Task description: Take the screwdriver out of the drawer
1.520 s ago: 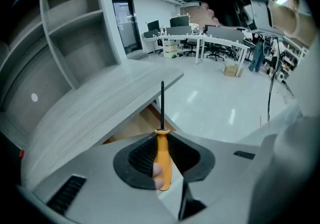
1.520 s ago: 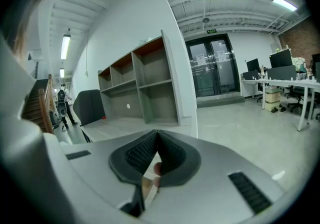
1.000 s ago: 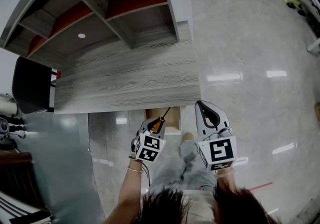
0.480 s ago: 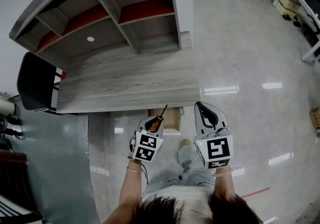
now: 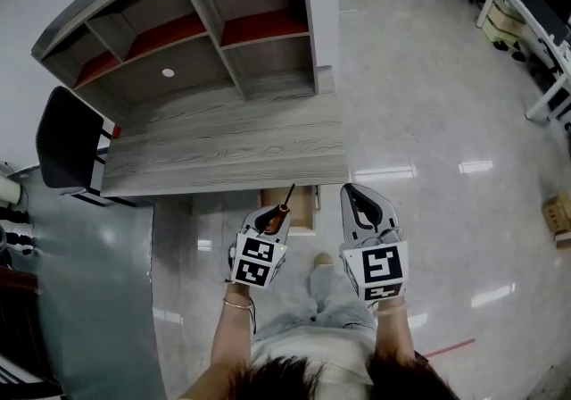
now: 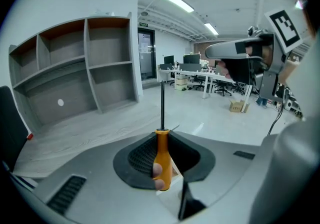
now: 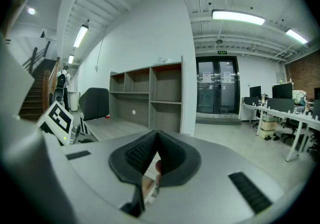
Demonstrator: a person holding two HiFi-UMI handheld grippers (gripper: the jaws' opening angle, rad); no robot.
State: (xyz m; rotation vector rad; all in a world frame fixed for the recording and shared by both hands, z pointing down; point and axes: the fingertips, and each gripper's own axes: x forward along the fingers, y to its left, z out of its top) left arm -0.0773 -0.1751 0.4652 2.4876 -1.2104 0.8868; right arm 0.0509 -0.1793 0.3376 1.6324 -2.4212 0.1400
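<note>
Screwdriver (image 6: 161, 162): orange handle, thin dark shaft running out past the jaw tips.
Left gripper (image 6: 161, 137): clamped on the handle, held above the drawer (image 5: 304, 210).
Right gripper (image 7: 155, 144): jaws together, nothing between.
Drawer: open just beyond the left gripper's tips, pale wood showing inside.

I am standing on a glossy pale floor (image 5: 428, 121) that is reflecting the ceiling lights. A grey wood-grain desk (image 5: 223, 153) is lying below me, backed by an open shelf unit (image 5: 196, 41) with red panels inside. A black chair (image 5: 62, 135) is standing at its left end. Glass doors (image 7: 215, 93) are showing beyond, under a strip light (image 7: 237, 16).
</note>
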